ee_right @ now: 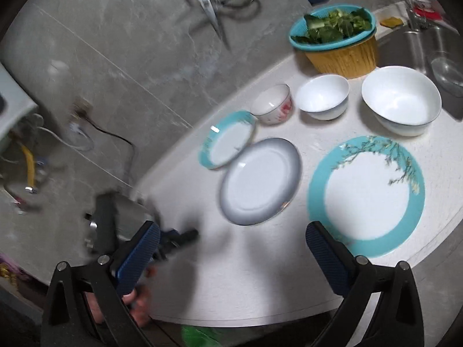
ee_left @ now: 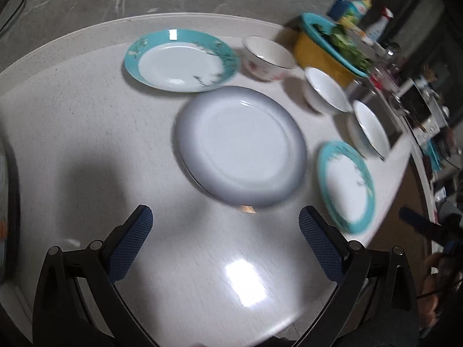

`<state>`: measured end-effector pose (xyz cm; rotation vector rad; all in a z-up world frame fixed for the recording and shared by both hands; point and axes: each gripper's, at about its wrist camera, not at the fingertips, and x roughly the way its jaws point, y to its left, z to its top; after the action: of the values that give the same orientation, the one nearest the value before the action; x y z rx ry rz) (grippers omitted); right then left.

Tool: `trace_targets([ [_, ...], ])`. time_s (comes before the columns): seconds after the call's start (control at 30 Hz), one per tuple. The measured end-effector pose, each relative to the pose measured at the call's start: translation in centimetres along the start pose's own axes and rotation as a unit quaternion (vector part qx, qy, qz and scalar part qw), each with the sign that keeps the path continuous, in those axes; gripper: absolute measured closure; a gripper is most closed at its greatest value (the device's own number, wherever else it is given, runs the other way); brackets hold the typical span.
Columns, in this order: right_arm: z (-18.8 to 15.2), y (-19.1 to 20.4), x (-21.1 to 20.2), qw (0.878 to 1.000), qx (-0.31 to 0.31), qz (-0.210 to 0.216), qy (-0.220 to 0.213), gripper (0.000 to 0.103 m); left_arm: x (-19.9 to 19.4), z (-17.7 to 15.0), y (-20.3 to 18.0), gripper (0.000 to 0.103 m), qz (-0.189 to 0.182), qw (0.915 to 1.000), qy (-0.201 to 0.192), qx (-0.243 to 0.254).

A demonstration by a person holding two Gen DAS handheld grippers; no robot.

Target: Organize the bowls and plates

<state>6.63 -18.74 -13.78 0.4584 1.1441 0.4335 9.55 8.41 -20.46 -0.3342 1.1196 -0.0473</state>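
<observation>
Bare tabletop (ee_right: 260,283) lay open along its near edge, where both the left hand-held gripper (ee_left: 225,240) and right hand-held gripper (ee_right: 233,253) hung spread, holding nothing. Three plates: large teal plate (ee_right: 366,195) at the near edge, grey plate (ee_right: 260,180), small teal plate (ee_right: 227,140). Three bowls lined the far edge: large white bowl (ee_right: 400,99), white bowl (ee_right: 323,97), floral bowl (ee_right: 273,104).

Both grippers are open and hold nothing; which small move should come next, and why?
Probably lower the left gripper toward the near rim of the grey plate. Its jaws stand open and empty, this plate lies straight ahead, and no dish is stacked yet.
</observation>
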Motion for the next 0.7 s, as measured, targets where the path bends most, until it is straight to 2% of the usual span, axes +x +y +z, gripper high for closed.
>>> trace_targets([
  [0.03, 0.9, -0.7, 0.9, 0.999, 0.028, 0.015, 0.016, 0.002, 1.1, 1.1, 0.8, 0.001, 0.002, 1.0000, 0.008, -0.005],
  [0.07, 2.0, -1.0, 1.5, 0.999, 0.039, 0.022, 0.009, 0.004, 2.2, 2.2, 1.6, 0.001, 0.002, 0.9999, 0.014, -0.009],
  [0.1, 2.5, -0.8, 1.7, 0.999, 0.033, 0.011, 0.002, 0.007, 2.9, 3.0, 2.2, 0.001, 0.004, 0.9998, 0.016, -0.008],
  [0.17, 4.1, -0.5, 3.1, 1.000, 0.022, -0.020, -0.002, 0.007, 4.1, 4.5, 3.2, 0.001, 0.009, 0.9997, 0.021, -0.002],
  [0.27, 6.2, -1.2, 6.0, 0.999, 0.032, -0.025, 0.000, 0.007, 6.1, 6.4, 3.8, 0.004, -0.002, 0.9992, 0.036, 0.019],
  [0.3, 6.8, -1.2, 6.8, 0.999, 0.025, -0.027, 0.001, 0.011, 6.7, 7.0, 3.8, 0.006, -0.002, 0.9989, 0.040, 0.024],
  [0.37, 8.1, -1.4, 8.7, 0.999, 0.009, -0.040, 0.013, 0.020, 7.5, 7.7, 3.7, 0.017, -0.007, 0.9986, 0.045, 0.028],
  [0.43, 9.2, -2.1, 10.5, 0.999, -0.007, -0.032, 0.034, 0.031, 8.4, 8.0, 3.7, 0.022, -0.015, 0.9983, 0.049, 0.026],
  [0.57, 10.6, -4.0, 13.4, 0.997, -0.006, -0.029, 0.070, 0.039, 10.5, 8.4, 3.5, 0.044, -0.038, 0.9969, 0.068, 0.012],
  [0.6, 10.9, -4.4, 13.9, 0.997, -0.008, -0.028, 0.076, 0.040, 10.9, 8.4, 3.5, 0.045, -0.036, 0.9968, 0.071, 0.008],
  [0.7, 11.7, -5.7, 15.3, 0.994, -0.006, -0.019, 0.104, 0.047, 11.9, 8.5, 3.5, 0.059, -0.025, 0.9968, 0.076, -0.005],
])
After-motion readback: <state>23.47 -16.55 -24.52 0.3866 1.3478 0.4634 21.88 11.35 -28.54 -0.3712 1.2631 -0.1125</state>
